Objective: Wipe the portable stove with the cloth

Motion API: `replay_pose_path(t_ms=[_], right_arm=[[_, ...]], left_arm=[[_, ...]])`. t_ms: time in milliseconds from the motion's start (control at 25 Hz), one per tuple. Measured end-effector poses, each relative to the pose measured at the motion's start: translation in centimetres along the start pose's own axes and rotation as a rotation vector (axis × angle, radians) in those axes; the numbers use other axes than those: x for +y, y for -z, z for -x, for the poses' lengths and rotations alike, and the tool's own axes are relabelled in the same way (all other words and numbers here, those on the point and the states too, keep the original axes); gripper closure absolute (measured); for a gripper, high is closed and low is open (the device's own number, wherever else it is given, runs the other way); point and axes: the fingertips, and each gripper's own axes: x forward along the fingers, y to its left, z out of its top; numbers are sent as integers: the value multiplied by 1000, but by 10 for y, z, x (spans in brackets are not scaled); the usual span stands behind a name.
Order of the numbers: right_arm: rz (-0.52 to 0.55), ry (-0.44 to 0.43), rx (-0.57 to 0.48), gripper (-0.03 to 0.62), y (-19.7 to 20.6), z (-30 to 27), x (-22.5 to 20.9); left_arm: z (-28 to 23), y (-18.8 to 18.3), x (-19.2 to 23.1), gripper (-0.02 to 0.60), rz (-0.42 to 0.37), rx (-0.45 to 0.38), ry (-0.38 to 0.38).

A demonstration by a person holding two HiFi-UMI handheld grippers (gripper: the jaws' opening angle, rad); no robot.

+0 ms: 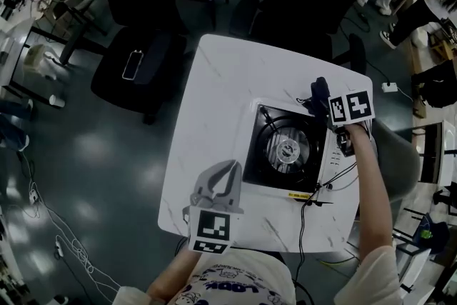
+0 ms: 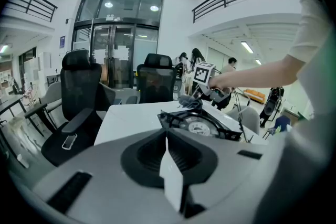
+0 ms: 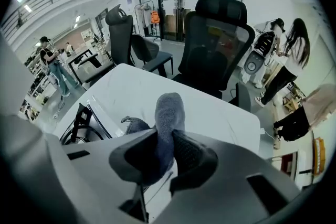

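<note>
Right of centre in the head view, the right gripper (image 3: pixel 164 152) clamps the grey cloth (image 3: pixel 169 107) at the portable stove's (image 1: pixel 285 148) upper right corner, seemingly ready to wipe, while the left gripper (image 1: pixel 223 182), its 2 jaws together and empty, hangs clear over the white table (image 1: pixel 214 96) at lower centre.

The left half of the white marble-patterned tabletop (image 1: pixel 207 118) is being left bare. The right half is being blocked by the black-and-white portable stove (image 1: pixel 285 150), its near side by trailing black cables (image 1: pixel 300 225), the far edge by black office chairs (image 1: pixel 153 61).
</note>
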Motion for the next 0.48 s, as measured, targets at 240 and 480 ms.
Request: replay_pose_path(t_ms=[240, 480], right_arm=[[-3, 23, 13, 503, 9, 4, -22], [-24, 45, 12, 503, 20, 10, -44]], left_arm=[[-5, -3, -9, 560, -8, 2, 7], [-9, -4, -19, 560, -14, 4, 15]])
